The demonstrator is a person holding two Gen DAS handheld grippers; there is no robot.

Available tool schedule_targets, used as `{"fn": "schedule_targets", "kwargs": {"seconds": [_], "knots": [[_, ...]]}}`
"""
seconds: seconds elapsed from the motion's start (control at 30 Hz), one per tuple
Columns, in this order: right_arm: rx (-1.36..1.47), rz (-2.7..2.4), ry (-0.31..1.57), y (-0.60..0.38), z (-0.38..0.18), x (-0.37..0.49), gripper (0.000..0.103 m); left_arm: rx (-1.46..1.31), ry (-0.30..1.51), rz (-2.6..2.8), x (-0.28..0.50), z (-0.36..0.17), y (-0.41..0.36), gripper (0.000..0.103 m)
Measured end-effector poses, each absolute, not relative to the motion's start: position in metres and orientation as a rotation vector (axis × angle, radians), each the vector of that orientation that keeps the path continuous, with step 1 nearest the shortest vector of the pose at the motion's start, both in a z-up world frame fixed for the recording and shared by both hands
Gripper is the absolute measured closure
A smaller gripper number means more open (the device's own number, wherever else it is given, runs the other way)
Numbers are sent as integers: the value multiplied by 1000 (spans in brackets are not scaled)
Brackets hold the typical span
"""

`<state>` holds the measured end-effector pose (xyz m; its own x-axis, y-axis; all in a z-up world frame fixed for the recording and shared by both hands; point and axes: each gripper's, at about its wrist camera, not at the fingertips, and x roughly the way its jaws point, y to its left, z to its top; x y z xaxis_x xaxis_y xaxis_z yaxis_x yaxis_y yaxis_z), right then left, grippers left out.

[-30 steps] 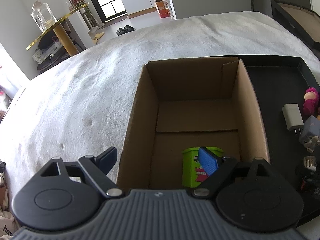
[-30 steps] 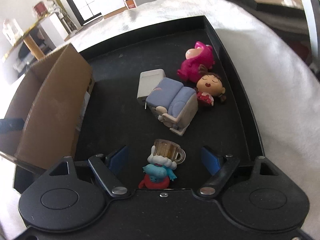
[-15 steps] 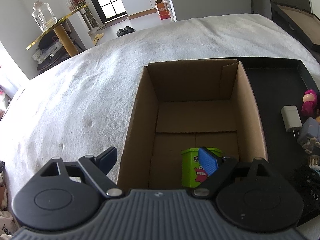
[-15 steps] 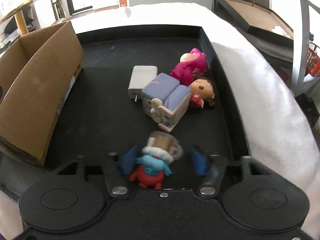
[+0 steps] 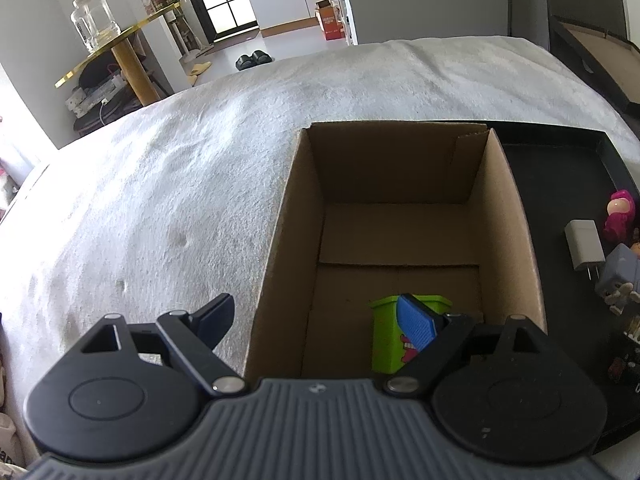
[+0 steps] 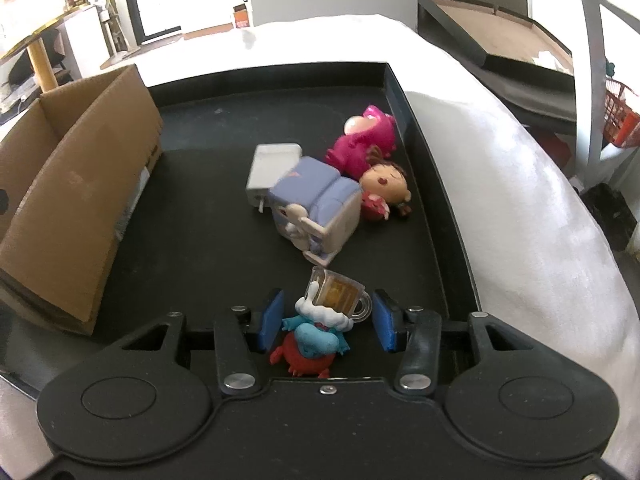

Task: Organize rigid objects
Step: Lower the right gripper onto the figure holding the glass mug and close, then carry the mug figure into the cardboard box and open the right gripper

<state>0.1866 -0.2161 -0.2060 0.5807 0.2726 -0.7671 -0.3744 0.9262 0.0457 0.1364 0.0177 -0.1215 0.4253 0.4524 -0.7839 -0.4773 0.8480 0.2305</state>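
Observation:
A small figure holding a beer mug point(image 6: 326, 314) lies on the black tray point(image 6: 434, 184) between the blue pads of my right gripper point(image 6: 326, 320), whose jaws stand close on both sides, with small gaps. Beyond it lie a grey-blue block toy point(image 6: 316, 208), a white charger point(image 6: 270, 168), a doll point(image 6: 386, 190) and a pink figure point(image 6: 366, 140). My left gripper point(image 5: 316, 320) is open over the near end of the cardboard box point(image 5: 516, 216), one finger outside its left wall. A green toy bin point(image 5: 390, 336) stands inside the box.
The box point(image 6: 68, 196) stands along the tray's left side. The tray point(image 5: 560, 184) and box rest on a white cloth point(image 5: 180, 184). A gold shelf with a glass jar point(image 5: 90, 20) stands far left. A dark frame point(image 6: 500, 40) lies behind the tray.
My right gripper has swung to face along the tray and its jaws have narrowed around the mug figure. My left gripper has stayed nearly still.

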Motion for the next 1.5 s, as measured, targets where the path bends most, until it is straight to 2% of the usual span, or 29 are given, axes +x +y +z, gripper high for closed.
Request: {"fn": "schedule_targets", "kwargs": {"seconds": [1.13,1.33,1.5], "knots": [[-87,543,645,-161,-130,194,57,-124,899,566,109,-118,46,17],[-74,574,617,-149,-120,200,57,-138,876,555,106,-119,51,23],[-66,620,594,-138,-113,202,57,-153,876,550,104,-122,55,37]]}}
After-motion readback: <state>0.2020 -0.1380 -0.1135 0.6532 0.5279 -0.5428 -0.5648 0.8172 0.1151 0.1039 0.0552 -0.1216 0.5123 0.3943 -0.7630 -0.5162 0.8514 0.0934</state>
